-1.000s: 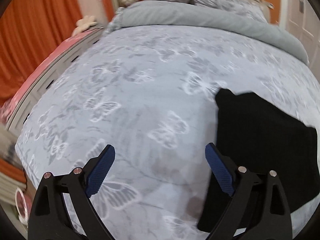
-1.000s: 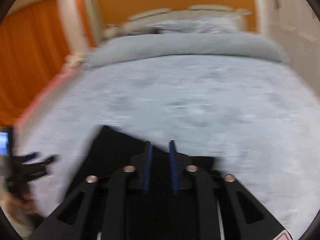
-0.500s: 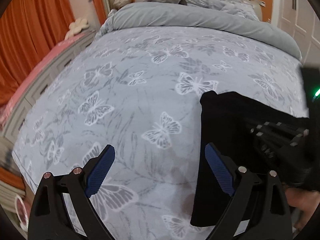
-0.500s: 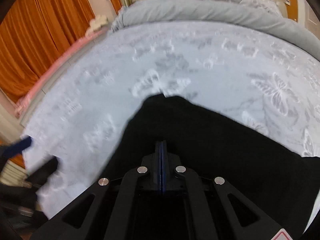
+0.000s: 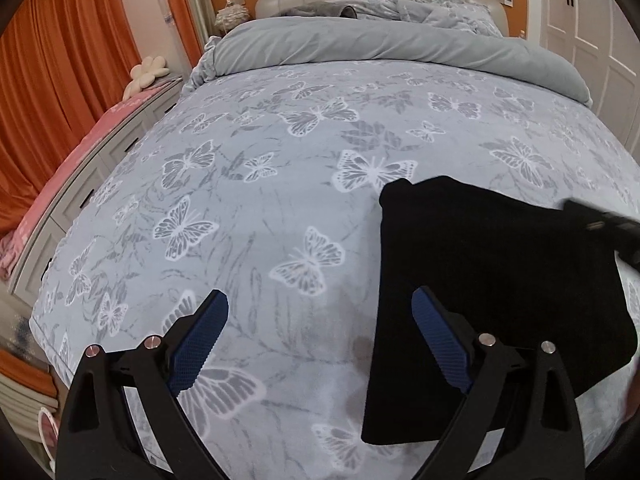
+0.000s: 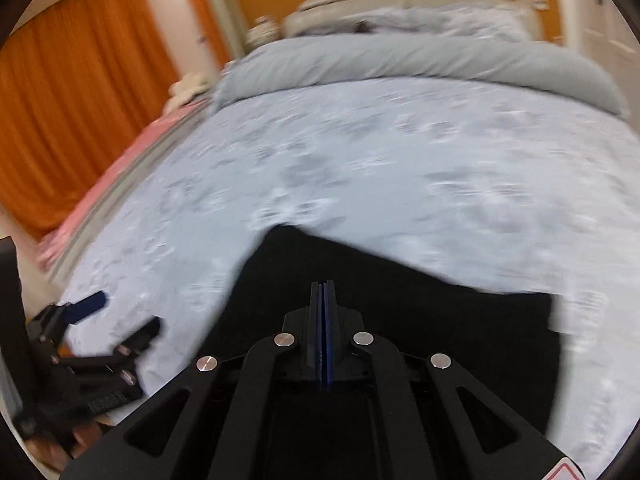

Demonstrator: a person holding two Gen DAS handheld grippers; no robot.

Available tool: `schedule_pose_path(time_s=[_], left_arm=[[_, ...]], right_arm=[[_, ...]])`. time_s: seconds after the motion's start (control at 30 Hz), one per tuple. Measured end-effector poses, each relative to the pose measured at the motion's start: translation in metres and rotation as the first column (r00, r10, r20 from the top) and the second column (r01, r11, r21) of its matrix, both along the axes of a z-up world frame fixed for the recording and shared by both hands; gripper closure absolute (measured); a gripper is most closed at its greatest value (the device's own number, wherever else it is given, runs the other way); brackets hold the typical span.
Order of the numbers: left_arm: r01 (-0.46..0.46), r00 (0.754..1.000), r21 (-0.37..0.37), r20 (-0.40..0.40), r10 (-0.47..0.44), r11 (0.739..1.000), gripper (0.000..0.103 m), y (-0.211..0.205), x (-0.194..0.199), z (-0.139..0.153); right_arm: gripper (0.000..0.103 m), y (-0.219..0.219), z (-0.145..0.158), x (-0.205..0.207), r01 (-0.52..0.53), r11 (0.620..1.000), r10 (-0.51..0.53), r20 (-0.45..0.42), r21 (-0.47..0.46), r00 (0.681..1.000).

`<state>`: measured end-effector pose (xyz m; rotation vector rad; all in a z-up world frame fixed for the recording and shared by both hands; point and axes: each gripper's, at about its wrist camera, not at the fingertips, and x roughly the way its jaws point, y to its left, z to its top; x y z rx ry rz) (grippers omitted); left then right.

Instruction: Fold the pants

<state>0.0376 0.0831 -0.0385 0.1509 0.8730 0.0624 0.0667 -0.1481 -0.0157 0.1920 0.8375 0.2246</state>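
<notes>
On the near right part of the butterfly-print bedspread [image 5: 248,208] lay the black pants [image 5: 492,276], folded into a flat dark block. Left gripper [image 5: 318,340]: jaws spread wide, nothing between them, its right finger over the pants' left edge. Right gripper [image 6: 323,320]: blue pads pressed together above the pants, no cloth visibly pinched. Grey duvet [image 5: 380,46] bunched at the headboard end. Orange curtains [image 5: 60,80] at left.
</notes>
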Motion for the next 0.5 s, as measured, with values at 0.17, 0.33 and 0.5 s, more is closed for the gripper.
schedule_pose_path(time_s=[0.17,0.33,0.5], left_arm=[[0.028,1.000,0.011,-0.006,-0.028,1.000,0.012,-0.013,-0.003,-0.004],[0.067,0.998,0.037,-0.012,-0.067,0.997,0.012,-0.030,-0.008,-0.009],[0.105,0.994,0.038,-0.039,-0.103,0.994,0.010,-0.039,-0.011,-0.016]], right_arm=[[0.097,-0.054,-0.021,-0.015,0.113,0.992,-0.117,-0.078,-0.057,0.990],[0.102,-0.082,-0.067,-0.009,0.135,0.985,-0.154,-0.202,-0.104,0.967],[0.072,-0.096,-0.027,-0.046,0.150,0.987,-0.155,-0.126,-0.050,0.980]])
